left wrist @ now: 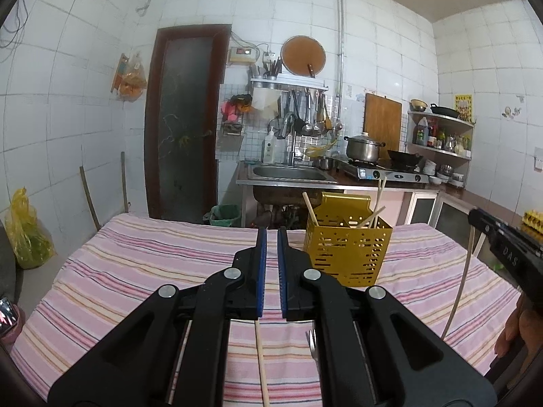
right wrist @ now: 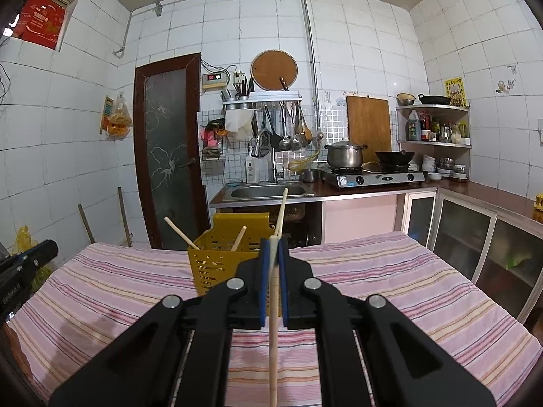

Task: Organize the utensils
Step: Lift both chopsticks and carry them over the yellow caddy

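right tongs (right wrist: 272,254) clamp chopstick (right wrist: 273,322) just behind yellow holder (right wrist: 207,257) (3 sticks inside); left tongs (left wrist: 271,244) closed, empty.

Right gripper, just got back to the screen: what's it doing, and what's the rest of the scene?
The right gripper is shut on one chopstick, held nearly upright just short of the yellow basket. The basket stands on the striped cloth and already has a few chopsticks leaning in it. The left gripper is shut with nothing between its pads, beside the basket. Below it, another chopstick and what looks like a metal utensil lie on the cloth, not yet put away.
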A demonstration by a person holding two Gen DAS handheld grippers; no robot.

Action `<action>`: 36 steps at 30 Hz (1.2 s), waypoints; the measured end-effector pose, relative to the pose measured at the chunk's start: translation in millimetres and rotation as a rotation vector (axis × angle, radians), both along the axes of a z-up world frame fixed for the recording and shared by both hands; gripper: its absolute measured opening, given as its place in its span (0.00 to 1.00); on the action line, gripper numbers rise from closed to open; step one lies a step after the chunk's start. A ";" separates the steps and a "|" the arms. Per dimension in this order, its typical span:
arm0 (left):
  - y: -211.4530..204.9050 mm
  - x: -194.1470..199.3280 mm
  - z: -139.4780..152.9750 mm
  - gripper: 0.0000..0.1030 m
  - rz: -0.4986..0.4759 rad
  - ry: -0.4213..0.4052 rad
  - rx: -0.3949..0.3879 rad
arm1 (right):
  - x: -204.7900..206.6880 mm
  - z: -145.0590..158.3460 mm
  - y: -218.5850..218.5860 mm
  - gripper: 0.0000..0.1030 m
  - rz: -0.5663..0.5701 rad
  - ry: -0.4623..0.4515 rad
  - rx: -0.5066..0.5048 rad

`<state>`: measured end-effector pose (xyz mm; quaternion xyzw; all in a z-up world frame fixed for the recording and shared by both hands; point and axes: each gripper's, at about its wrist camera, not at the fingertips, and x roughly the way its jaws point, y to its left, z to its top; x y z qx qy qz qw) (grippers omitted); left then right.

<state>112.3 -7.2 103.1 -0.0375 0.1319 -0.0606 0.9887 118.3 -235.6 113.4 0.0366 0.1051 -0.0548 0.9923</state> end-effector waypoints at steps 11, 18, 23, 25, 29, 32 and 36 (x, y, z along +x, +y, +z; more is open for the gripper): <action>3.5 63.2 -27.6 0.17 -0.027 0.239 0.012 | 23.5 -10.4 -10.2 0.06 -0.002 0.071 0.021; -0.6 115.2 -91.9 0.42 -0.005 0.518 0.055 | 66.5 -22.8 -21.4 0.06 -0.026 0.203 0.036; -7.9 138.8 -137.1 0.42 0.014 0.645 0.107 | 93.4 -35.4 -30.6 0.06 -0.037 0.270 0.054; -9.1 145.9 -146.3 0.42 0.016 0.677 0.103 | 98.5 -38.9 -31.9 0.06 -0.038 0.280 0.054; -13.5 155.4 -155.4 0.32 0.022 0.679 0.130 | 104.2 -45.6 -33.0 0.06 -0.034 0.287 0.055; -18.4 163.8 -158.2 0.17 0.010 0.685 0.145 | 107.0 -46.8 -32.1 0.06 -0.029 0.290 0.058; -20.5 171.9 -158.3 0.05 0.004 0.691 0.140 | 107.8 -46.6 -30.8 0.06 -0.027 0.287 0.055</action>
